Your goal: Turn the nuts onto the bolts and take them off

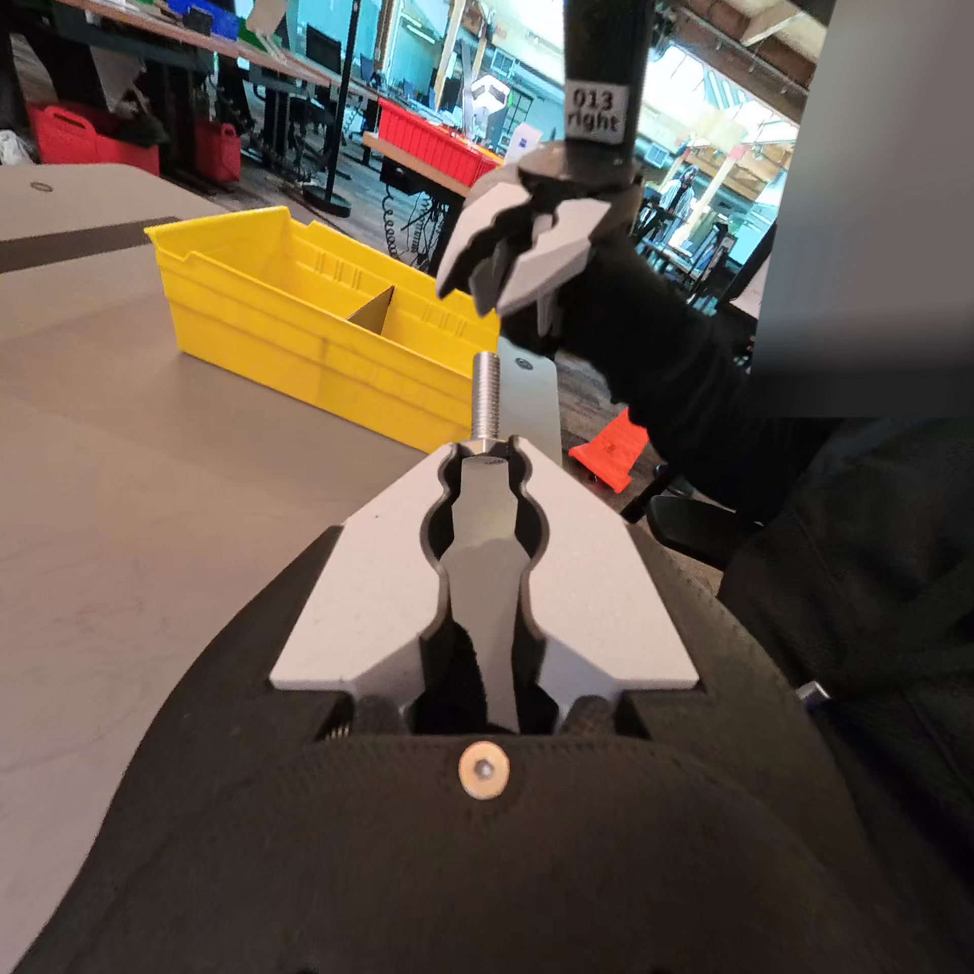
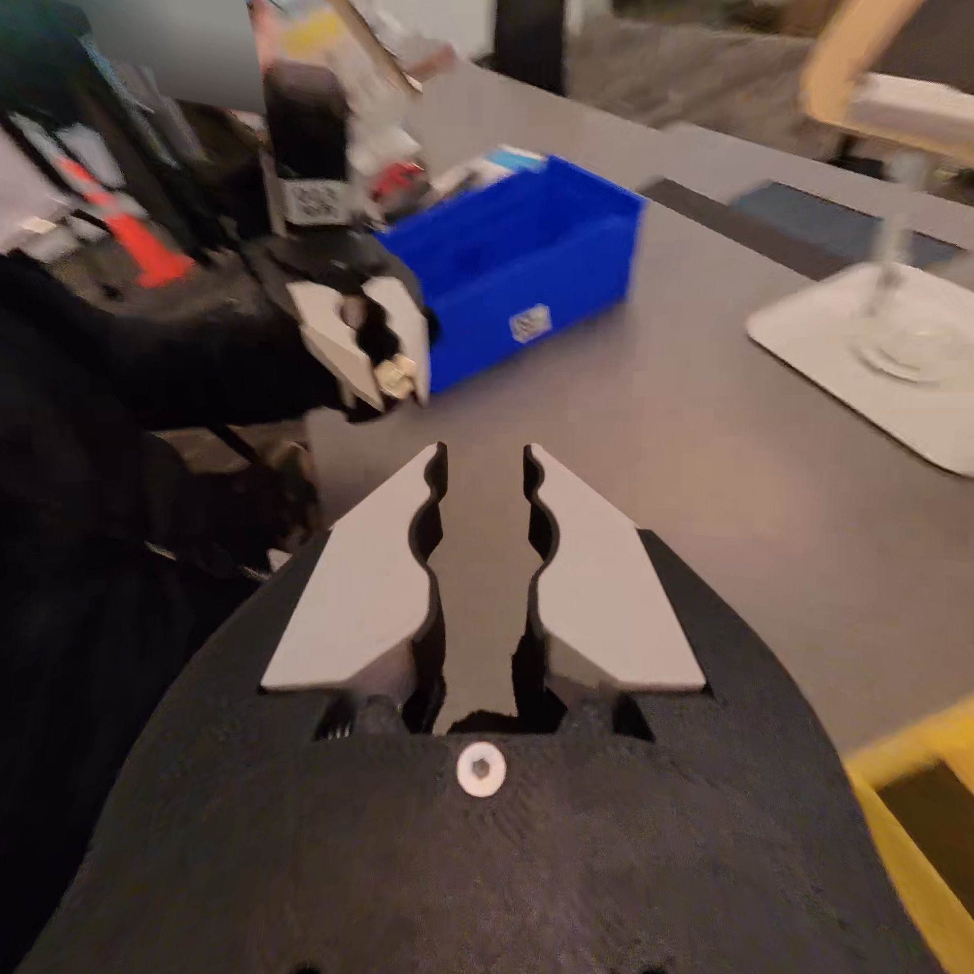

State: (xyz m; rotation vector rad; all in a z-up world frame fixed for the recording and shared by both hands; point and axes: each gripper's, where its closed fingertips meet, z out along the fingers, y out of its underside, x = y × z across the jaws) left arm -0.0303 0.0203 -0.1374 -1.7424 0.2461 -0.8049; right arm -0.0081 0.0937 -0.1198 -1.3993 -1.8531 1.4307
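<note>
The left gripper (image 1: pixel 485 448) pinches a silver hex bolt (image 1: pixel 486 395) by its head (threads upright); the right gripper (image 2: pixel 485 453) is spread, empty.

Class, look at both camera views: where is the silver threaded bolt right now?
The silver threaded bolt stands upright at centre of the left wrist view, its hex head clamped in the left tongs, in front of the yellow plastic bin and below the open right tongs.

Bolt (image 1: pixel 485 400) upright in left claw (image 1: pixel 484 448)
</note>
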